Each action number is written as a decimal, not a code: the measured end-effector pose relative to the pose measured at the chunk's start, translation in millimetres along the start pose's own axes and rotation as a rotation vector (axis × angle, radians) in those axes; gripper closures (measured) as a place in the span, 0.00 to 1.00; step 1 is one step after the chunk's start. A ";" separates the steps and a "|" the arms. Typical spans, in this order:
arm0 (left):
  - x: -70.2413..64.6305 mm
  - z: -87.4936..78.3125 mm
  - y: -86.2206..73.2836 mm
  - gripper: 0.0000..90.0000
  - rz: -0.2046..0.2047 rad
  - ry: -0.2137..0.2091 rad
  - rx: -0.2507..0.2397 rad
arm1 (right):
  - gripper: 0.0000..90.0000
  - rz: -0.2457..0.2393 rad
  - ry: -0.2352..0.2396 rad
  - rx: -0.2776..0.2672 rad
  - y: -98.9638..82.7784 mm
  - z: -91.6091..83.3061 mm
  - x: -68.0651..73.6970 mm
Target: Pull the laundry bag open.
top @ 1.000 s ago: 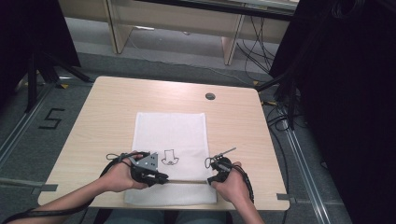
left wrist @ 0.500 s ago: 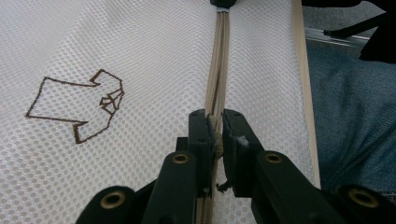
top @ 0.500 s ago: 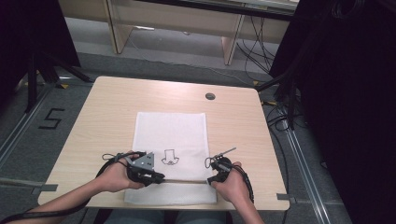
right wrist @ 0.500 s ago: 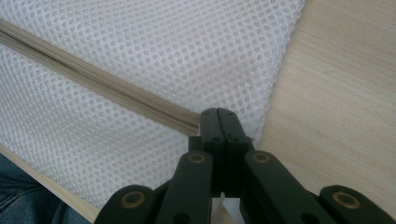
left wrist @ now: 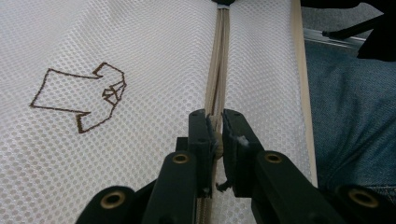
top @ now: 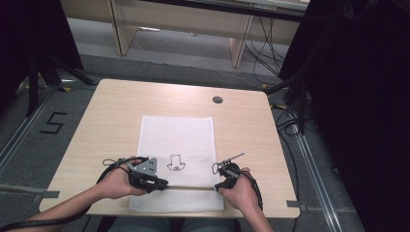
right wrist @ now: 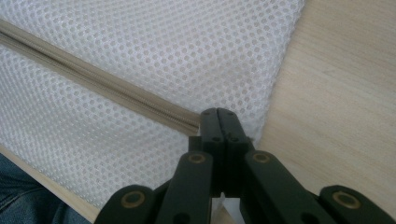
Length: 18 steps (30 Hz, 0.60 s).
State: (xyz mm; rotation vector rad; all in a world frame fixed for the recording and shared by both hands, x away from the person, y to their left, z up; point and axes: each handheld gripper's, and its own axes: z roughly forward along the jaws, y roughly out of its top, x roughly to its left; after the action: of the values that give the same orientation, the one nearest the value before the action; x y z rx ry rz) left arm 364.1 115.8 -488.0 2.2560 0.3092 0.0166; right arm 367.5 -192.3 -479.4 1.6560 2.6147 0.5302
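A white mesh bag point(top: 176, 135) lies flat on the wooden table point(top: 116, 111), with a small brown shirt outline point(left wrist: 81, 95) stitched on it. A beige zipper point(top: 191, 187) runs across the bag near the table's front edge. My left gripper point(top: 162, 183) sits at the zipper's left part. In the left gripper view, the left gripper point(left wrist: 218, 126) is shut on the small zipper pull, and the zipper point(left wrist: 219, 56) stretches straight ahead. My right gripper point(top: 217, 187) is at the zipper's right end. There the right gripper point(right wrist: 218, 116) is shut on the end of the zipper point(right wrist: 93, 77) at the bag's edge.
A round grommet hole point(top: 217, 100) is set into the table at the back right. Bare wood point(right wrist: 336, 93) lies just beyond the bag's right edge. The person's lap in blue jeans point(left wrist: 355, 116) is below the front edge. Dark stands and cables surround the table.
My left gripper has edged slightly left along the zipper. The right gripper has stayed where it was.
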 end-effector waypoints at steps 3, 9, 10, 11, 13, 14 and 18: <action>0.9 -1.2 -0.7 0.91 -0.005 -0.003 -0.004 | 1.00 0.007 0.003 0.002 0.1 -0.3 0.2; 1.0 -2.6 -3.1 0.91 -0.002 -0.004 0.000 | 1.00 0.001 0.001 0.000 0.0 0.0 -0.1; 0.9 -2.9 -3.1 0.91 0.000 0.000 0.004 | 1.00 0.000 0.000 0.000 0.0 0.0 0.0; 0.9 -2.9 -3.1 0.91 0.000 0.000 0.004 | 1.00 0.000 0.000 0.000 0.0 0.0 0.0; 1.4 -4.6 -5.1 0.91 -0.006 0.000 0.000 | 1.00 0.008 0.003 0.001 0.0 -0.2 0.7; 1.8 -5.7 -6.0 0.91 -0.006 0.003 0.000 | 1.00 0.008 0.003 0.001 0.0 -0.2 0.7; 2.0 -7.4 -6.9 0.91 -0.002 0.007 0.008 | 1.00 0.003 0.002 0.000 0.0 0.1 0.3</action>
State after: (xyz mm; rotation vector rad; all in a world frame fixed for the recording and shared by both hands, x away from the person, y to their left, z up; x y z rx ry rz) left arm 363.7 126.2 -488.6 2.2637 0.3154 0.0222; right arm 367.3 -192.0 -479.4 1.6613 2.6140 0.5317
